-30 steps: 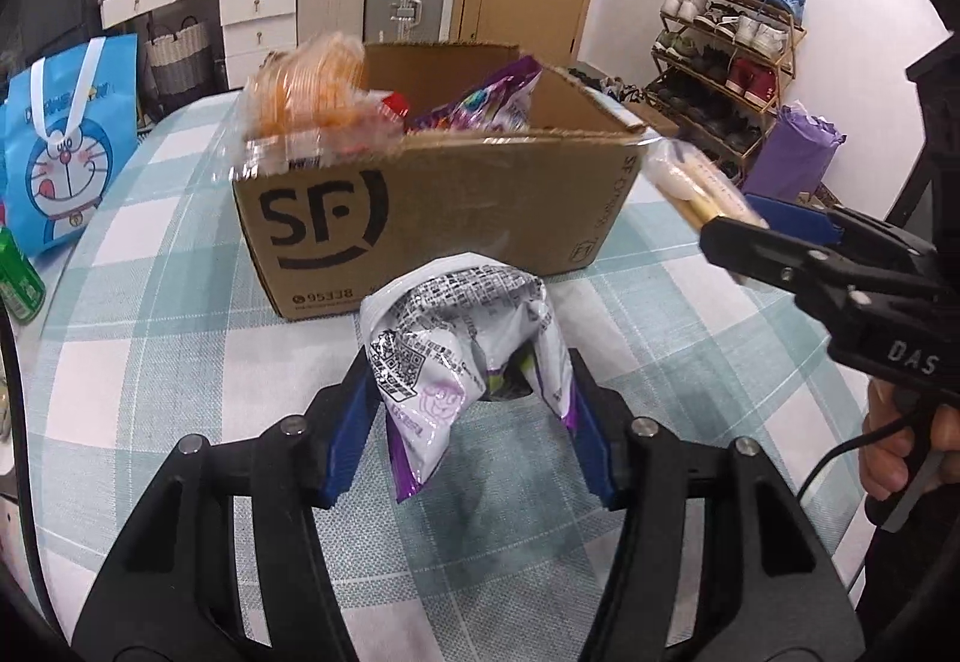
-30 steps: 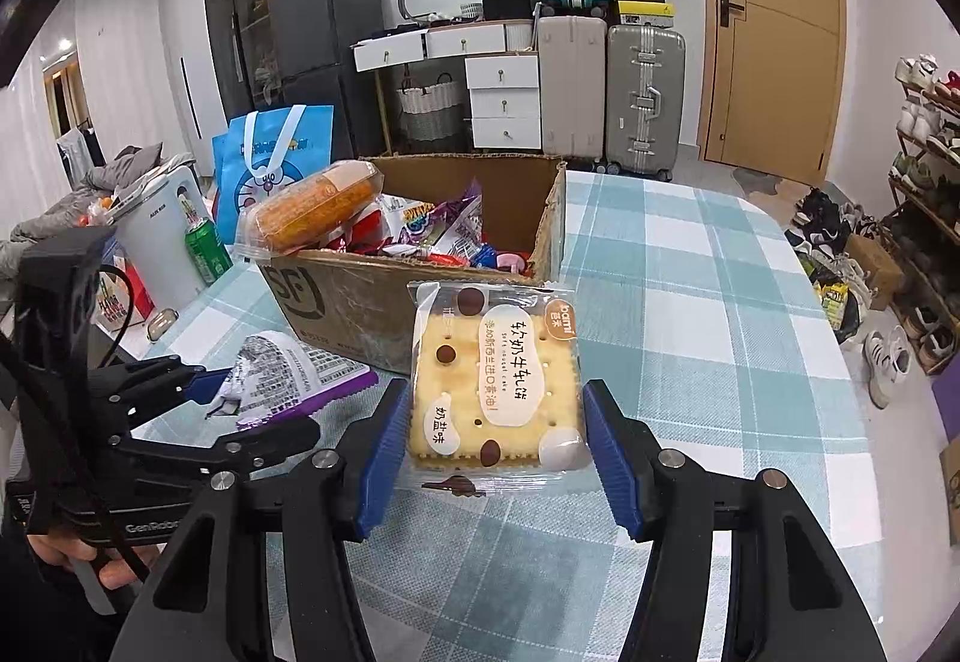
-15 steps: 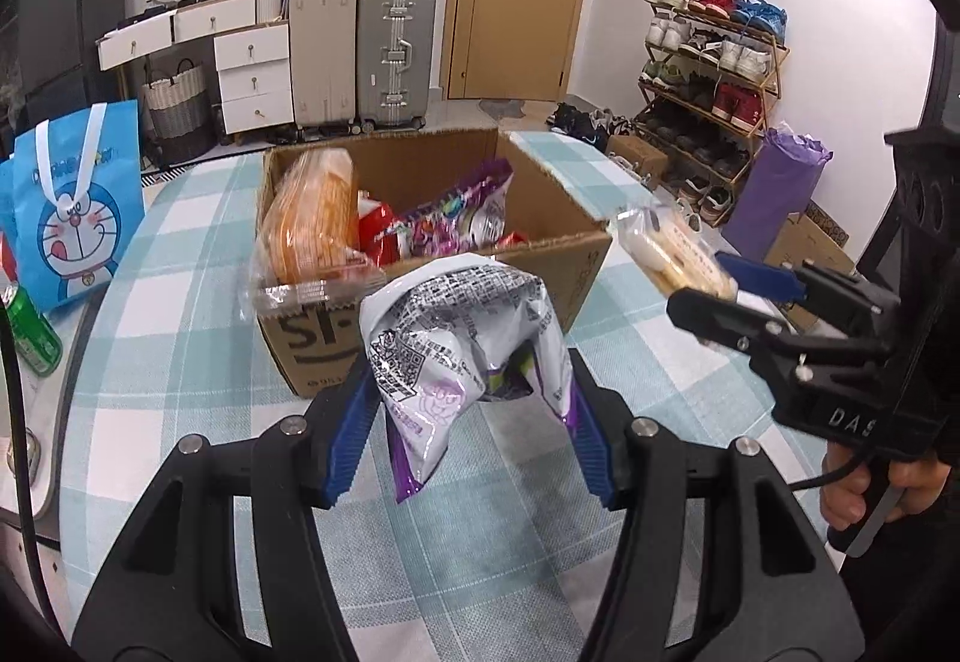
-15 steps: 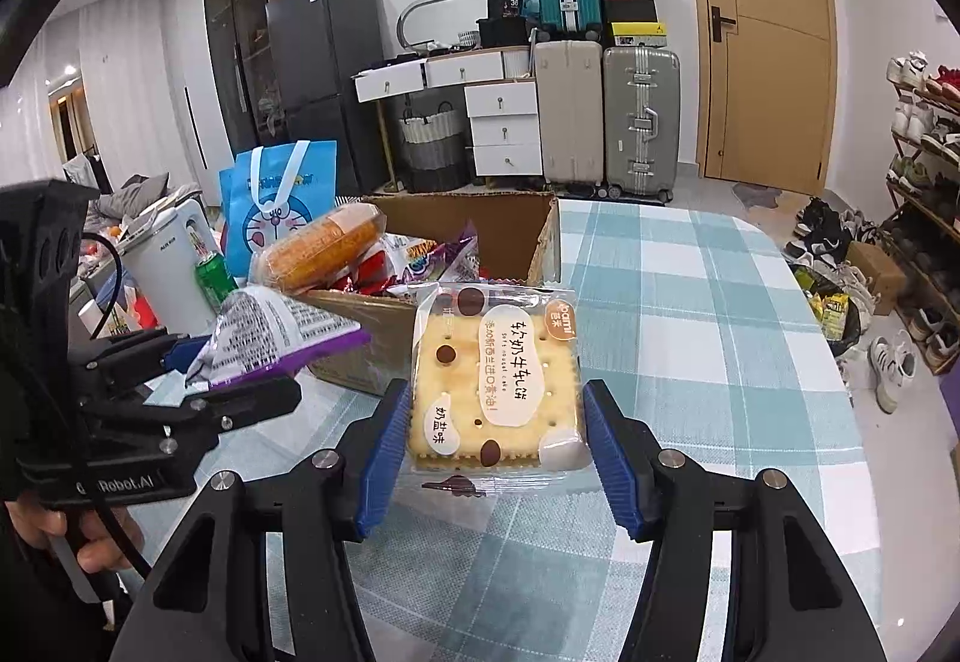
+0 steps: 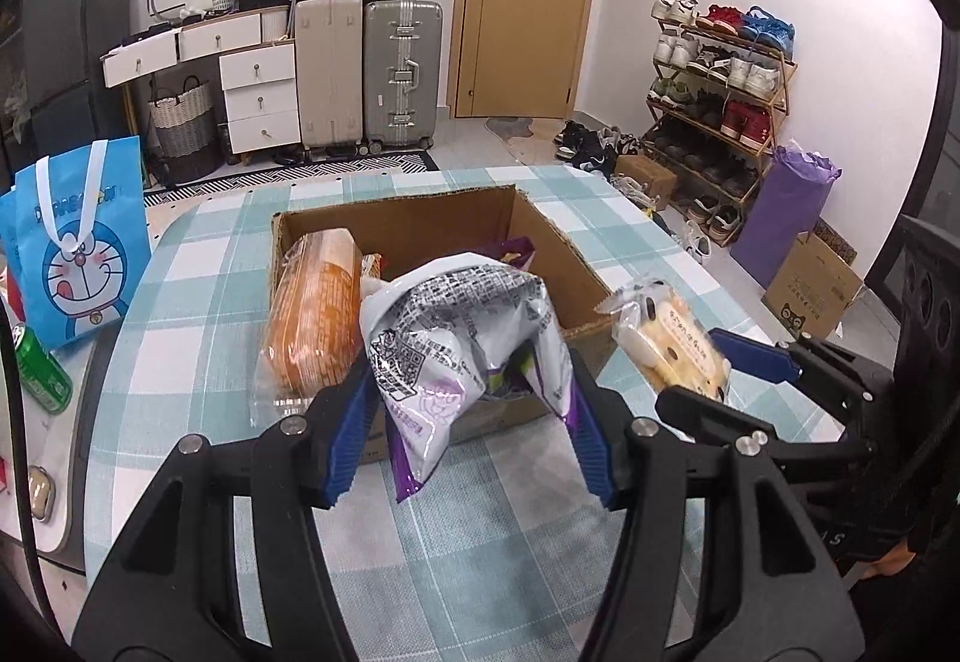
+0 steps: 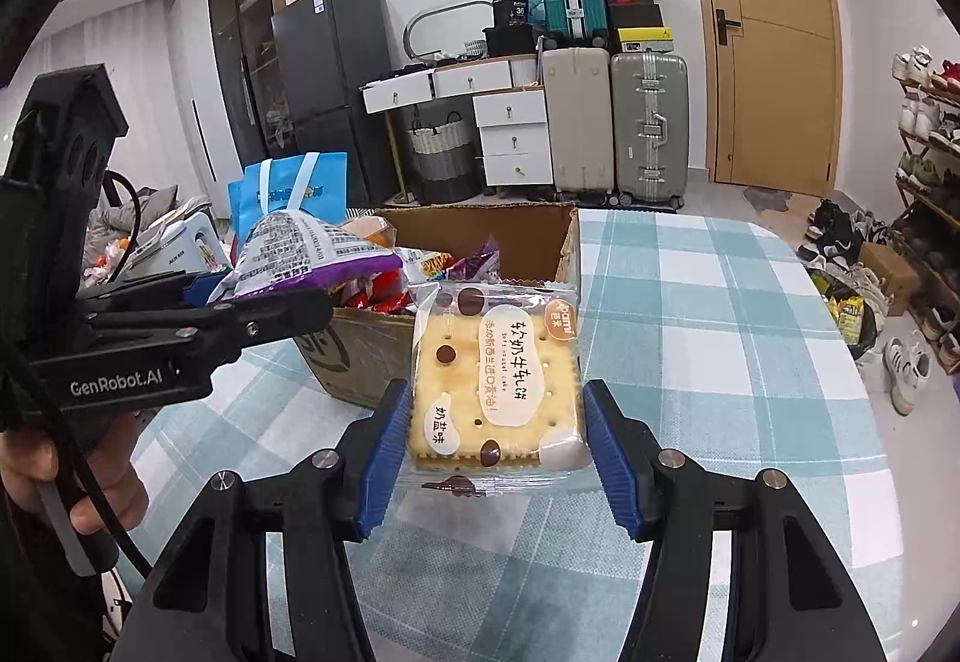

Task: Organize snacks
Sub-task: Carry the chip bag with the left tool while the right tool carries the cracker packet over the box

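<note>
I hold two snacks above the checked desk [image 5: 180, 314] at once. My left gripper [image 5: 471, 422] is clamped on a silver-and-purple snack bag [image 5: 462, 338], its blue pads pressing the crumpled pouch from both sides so the bag arches up between them, printed back facing the camera. The bag hangs in front of and over the near edge of the open cardboard box [image 5: 420, 224], which stands mid-desk. Inside the box, a clear-wrapped orange bread loaf [image 5: 312, 320] leans against the left wall, with more wrappers partly hidden behind the bag.

My right gripper [image 6: 498, 452] is closed on a cracker sandwich pack [image 6: 495, 386], a square, clear-wrapped biscuit with a white label and brown dots, held flat and face-up between the blue pads. It sits just beside the box's near right corner, above the desk and outside the box. From the left wrist view the same pack shows at the right, level with the box's front wall.

From the right wrist view, the left gripper enters from the left with its bag raised near the box's rim, and a hand [image 6: 66, 476] grips its handle. A blue cartoon gift bag [image 5: 78, 248] stands on the desk's far left edge, and a green can [image 5: 42, 374] lies below it. Suitcases [image 5: 366, 74] and a shoe rack [image 5: 714, 116] line the back wall.
</note>
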`<state>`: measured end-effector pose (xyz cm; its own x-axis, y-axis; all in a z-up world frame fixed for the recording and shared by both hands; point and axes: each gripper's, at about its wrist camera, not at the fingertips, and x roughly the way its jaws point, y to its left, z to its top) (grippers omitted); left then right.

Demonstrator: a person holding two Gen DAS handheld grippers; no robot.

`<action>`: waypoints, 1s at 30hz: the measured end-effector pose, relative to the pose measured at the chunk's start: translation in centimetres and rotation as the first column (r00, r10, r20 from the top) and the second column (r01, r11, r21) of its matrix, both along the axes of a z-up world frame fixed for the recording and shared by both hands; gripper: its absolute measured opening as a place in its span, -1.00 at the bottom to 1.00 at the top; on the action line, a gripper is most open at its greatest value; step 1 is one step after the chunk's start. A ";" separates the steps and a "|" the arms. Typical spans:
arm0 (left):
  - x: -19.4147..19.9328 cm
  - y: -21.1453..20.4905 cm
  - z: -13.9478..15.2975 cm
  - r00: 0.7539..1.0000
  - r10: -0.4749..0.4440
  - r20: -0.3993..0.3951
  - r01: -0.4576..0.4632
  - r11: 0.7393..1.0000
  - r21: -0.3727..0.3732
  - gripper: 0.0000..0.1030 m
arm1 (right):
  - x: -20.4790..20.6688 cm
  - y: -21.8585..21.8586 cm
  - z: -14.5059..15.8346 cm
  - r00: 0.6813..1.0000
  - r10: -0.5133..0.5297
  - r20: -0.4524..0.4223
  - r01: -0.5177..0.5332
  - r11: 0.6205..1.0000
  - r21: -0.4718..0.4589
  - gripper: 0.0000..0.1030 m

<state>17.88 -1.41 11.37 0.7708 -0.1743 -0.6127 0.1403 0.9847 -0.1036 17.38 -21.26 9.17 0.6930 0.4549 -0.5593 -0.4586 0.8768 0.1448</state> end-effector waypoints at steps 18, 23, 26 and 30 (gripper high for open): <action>4.6 1.0 1.1 0.999 0.036 0.006 -0.036 0.999 0.018 0.08 | 4.2 2.4 1.1 1.000 0.006 -0.019 -0.006 1.000 0.015 0.13; 5.8 1.2 0.4 0.999 0.052 0.008 -0.052 0.998 0.038 0.08 | 5.8 3.7 1.3 0.999 0.014 -0.028 -0.014 1.000 0.016 0.13; 6.9 1.7 0.0 0.998 0.066 0.001 -0.066 0.997 0.042 0.08 | 7.0 4.2 0.9 0.999 0.012 -0.050 -0.010 0.999 0.030 0.13; 7.8 2.2 -0.6 0.998 0.067 0.002 -0.067 0.996 0.053 0.08 | 8.1 4.8 0.6 0.998 0.019 -0.059 -0.017 0.999 0.032 0.13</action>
<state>25.63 0.78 10.74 0.7797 -0.0895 -0.6197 0.0737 0.9960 -0.0511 25.44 -16.46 9.80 0.6509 0.4845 -0.5845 -0.4637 0.8633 0.1993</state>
